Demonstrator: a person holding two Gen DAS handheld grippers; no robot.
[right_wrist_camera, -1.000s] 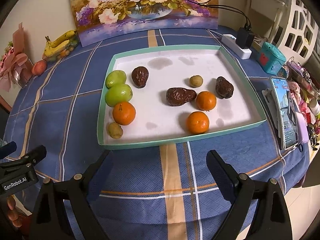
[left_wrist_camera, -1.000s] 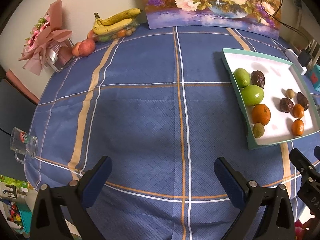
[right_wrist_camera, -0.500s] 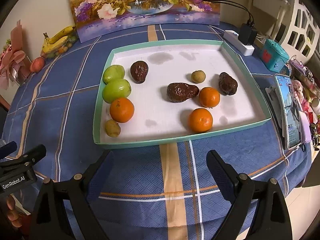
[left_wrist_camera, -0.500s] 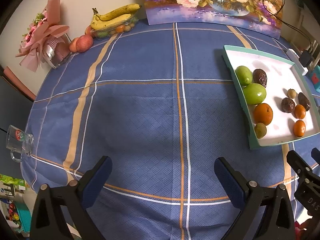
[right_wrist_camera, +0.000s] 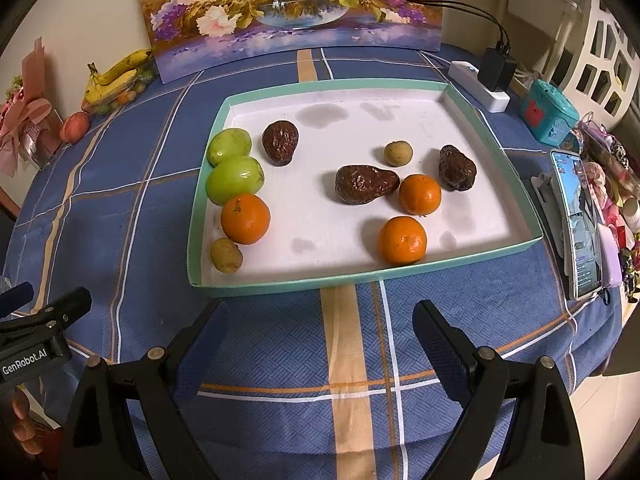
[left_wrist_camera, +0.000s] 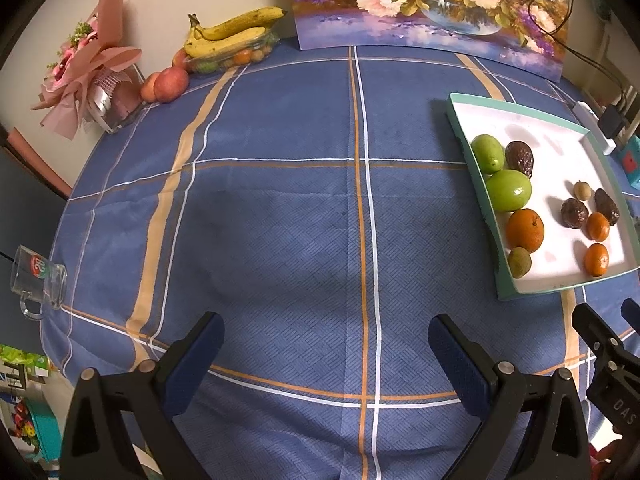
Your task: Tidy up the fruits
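Note:
A teal-rimmed white tray (right_wrist_camera: 360, 280) (left_wrist_camera: 504, 292) lies on the blue checked tablecloth. It holds two green fruits (right_wrist_camera: 234, 179), three oranges (right_wrist_camera: 245, 219), three dark wrinkled fruits (right_wrist_camera: 366, 189) and two small brown fruits (right_wrist_camera: 226, 255). My right gripper (right_wrist_camera: 320, 328) stands open just in front of the tray's near rim, with nothing between its fingers. My left gripper (left_wrist_camera: 324, 344) is open over bare cloth, left of the tray. In the right wrist view the left gripper's tip (right_wrist_camera: 44, 320) shows at the lower left edge.
Bananas (left_wrist_camera: 232, 32) over a box of small fruit, plus peaches (left_wrist_camera: 170, 84), sit at the far left. A pink bouquet (left_wrist_camera: 84, 64), a flower painting (right_wrist_camera: 296, 8), a glass mug (left_wrist_camera: 38, 280), a power strip (right_wrist_camera: 480, 84), a teal box (right_wrist_camera: 548, 112) and a phone (right_wrist_camera: 578, 220) ring the table.
Both grippers have drawn back and risen a little; the table and tray appear slightly farther off. Both stay open, and no fruit has moved.

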